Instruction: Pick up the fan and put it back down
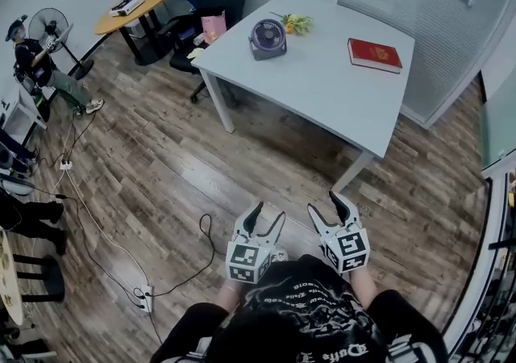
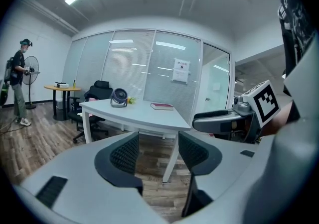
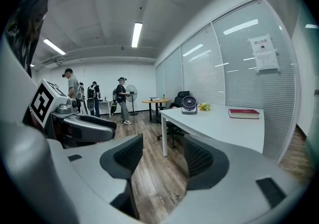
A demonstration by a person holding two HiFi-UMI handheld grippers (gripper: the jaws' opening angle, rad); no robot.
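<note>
I hold my left gripper (image 1: pixel 268 214) and my right gripper (image 1: pixel 327 204) side by side, low in front of me. Both have their jaws apart with nothing between them. The little fan (image 1: pixel 268 37) stands upright on the white table (image 1: pixel 322 91), well apart from both grippers, at about 12 o'clock from them, and a red book (image 1: pixel 374 55) lies flat on the table at about 3 o'clock from the fan.
</note>
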